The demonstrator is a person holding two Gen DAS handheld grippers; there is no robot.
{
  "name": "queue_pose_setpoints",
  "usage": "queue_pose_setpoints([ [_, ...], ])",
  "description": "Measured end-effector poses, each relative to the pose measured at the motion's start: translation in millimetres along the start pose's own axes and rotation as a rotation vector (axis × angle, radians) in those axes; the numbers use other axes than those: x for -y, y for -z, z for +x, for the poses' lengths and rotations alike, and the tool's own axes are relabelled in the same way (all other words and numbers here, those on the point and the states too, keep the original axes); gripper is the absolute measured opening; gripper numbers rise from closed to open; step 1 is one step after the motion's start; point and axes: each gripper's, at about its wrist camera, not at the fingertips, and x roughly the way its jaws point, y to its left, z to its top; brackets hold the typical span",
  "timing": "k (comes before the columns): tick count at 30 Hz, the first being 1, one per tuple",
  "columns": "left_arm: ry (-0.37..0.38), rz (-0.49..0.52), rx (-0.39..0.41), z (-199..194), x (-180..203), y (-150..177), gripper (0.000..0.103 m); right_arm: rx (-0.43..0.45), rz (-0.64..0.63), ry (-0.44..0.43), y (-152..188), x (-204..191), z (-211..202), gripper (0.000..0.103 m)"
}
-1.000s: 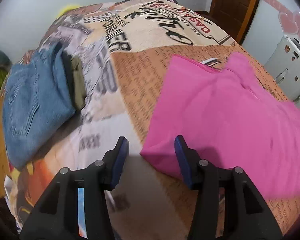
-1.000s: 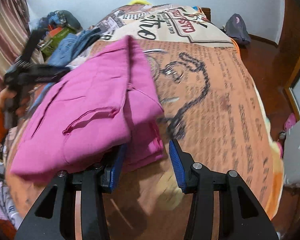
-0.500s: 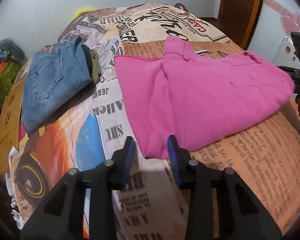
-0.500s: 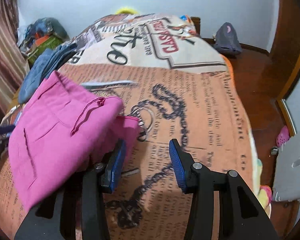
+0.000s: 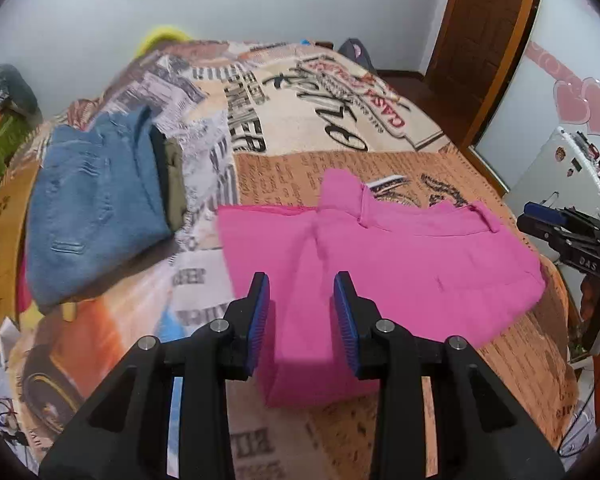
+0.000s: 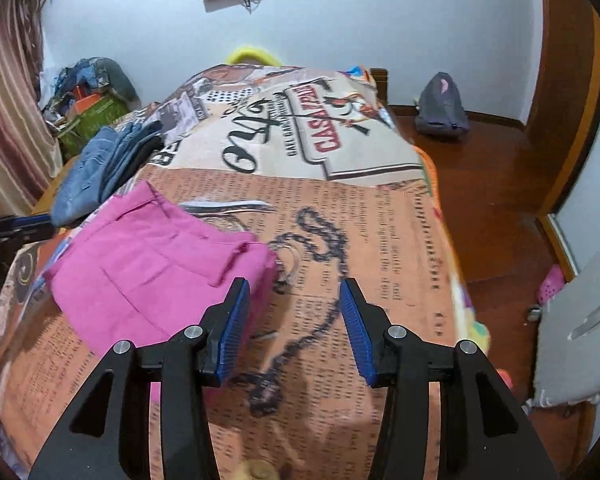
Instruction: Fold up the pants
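The pink pants [image 5: 380, 264] lie folded flat on the printed bedspread [image 5: 320, 128]; they also show in the right wrist view [image 6: 156, 264]. My left gripper [image 5: 302, 320] is open and empty, hovering above the near edge of the pants. My right gripper [image 6: 296, 328] is open and empty, above the bedspread just right of the pants' waistband corner. The right gripper also shows at the right edge of the left wrist view [image 5: 568, 236].
Folded blue jeans [image 5: 96, 204] lie on other folded clothes at the bed's left side, seen too in the right wrist view [image 6: 96, 168]. A white appliance [image 5: 560, 176] stands right of the bed. A grey backpack [image 6: 440, 108] sits on the wooden floor.
Both grippers have let go of the pink pants and pulled back and up. The pants now lie flat on the bed.
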Motion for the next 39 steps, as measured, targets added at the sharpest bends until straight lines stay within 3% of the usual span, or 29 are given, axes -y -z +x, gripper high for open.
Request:
queue_pose_setpoints([
  [4,-0.03,0.025,-0.053,28,6,9,0.035,-0.017,0.016,-0.046,-2,-12,23,0.043],
  [8,-0.04,0.033,-0.039,32,3,17,0.035,-0.071,0.006,-0.097,-1,-24,52,0.042],
  [10,-0.077,0.046,-0.029,31,2,20,0.035,-0.066,-0.016,-0.099,0,-28,59,0.026],
  [12,-0.109,0.055,-0.029,34,-1,22,0.035,-0.055,-0.036,-0.085,-1,-30,61,0.019],
  [17,-0.079,-0.005,-0.041,32,-16,26,0.036,-0.04,-0.059,-0.055,-3,-29,64,0.015],
  [21,-0.106,-0.005,-0.032,18,-21,26,0.035,-0.052,-0.071,-0.033,-6,-29,57,0.017],
  [25,-0.057,-0.059,-0.007,-6,-37,29,0.036,-0.016,-0.089,-0.012,-8,-28,33,0.023],
  [27,-0.054,-0.072,0.004,-12,-41,30,0.039,-0.011,-0.095,-0.001,-6,-27,20,0.032],
  [29,-0.058,-0.076,0.014,-16,-42,33,0.05,-0.002,-0.091,-0.001,-3,-26,11,0.04],
  [34,-0.018,-0.077,-0.006,-6,-35,36,0.053,-0.025,-0.04,-0.049,9,-28,7,0.051],
  [39,0.014,-0.075,-0.028,10,-29,32,0.053,-0.075,0.016,-0.081,18,-30,29,0.051],
])
